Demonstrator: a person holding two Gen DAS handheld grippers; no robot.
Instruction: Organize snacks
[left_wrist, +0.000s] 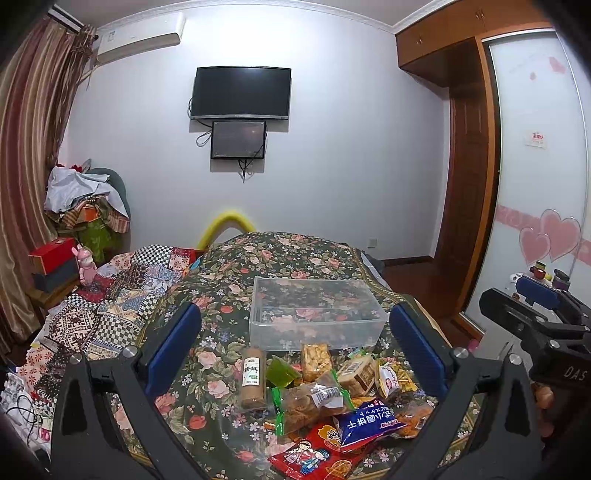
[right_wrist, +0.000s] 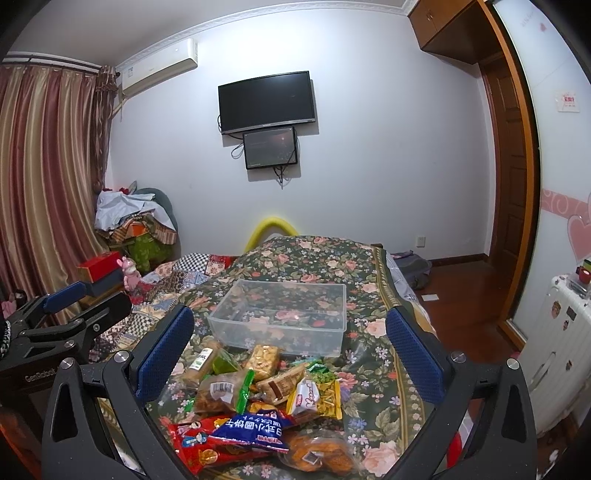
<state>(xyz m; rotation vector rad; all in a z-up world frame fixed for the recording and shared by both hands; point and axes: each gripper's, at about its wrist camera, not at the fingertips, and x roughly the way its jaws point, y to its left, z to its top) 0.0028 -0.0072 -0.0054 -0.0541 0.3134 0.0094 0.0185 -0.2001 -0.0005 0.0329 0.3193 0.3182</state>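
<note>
A pile of snack packets lies on the floral bedspread (left_wrist: 236, 291): a blue packet (left_wrist: 365, 424), a red packet (left_wrist: 314, 454), a brown biscuit roll (left_wrist: 254, 378), a clear bag of pastries (left_wrist: 314, 402) and several more. A clear plastic bin (left_wrist: 317, 314) stands empty just behind the pile; it also shows in the right wrist view (right_wrist: 284, 317). My left gripper (left_wrist: 295, 332) is open above the pile, holding nothing. My right gripper (right_wrist: 291, 332) is open too, hovering over the same pile with the blue packet (right_wrist: 255, 428) near its base.
The right gripper's body (left_wrist: 535, 325) shows at the right of the left view; the left gripper's body (right_wrist: 55, 325) shows at the left of the right view. A patchwork quilt (left_wrist: 103, 306) covers the bed's left side. A white suitcase (right_wrist: 561, 350) stands right.
</note>
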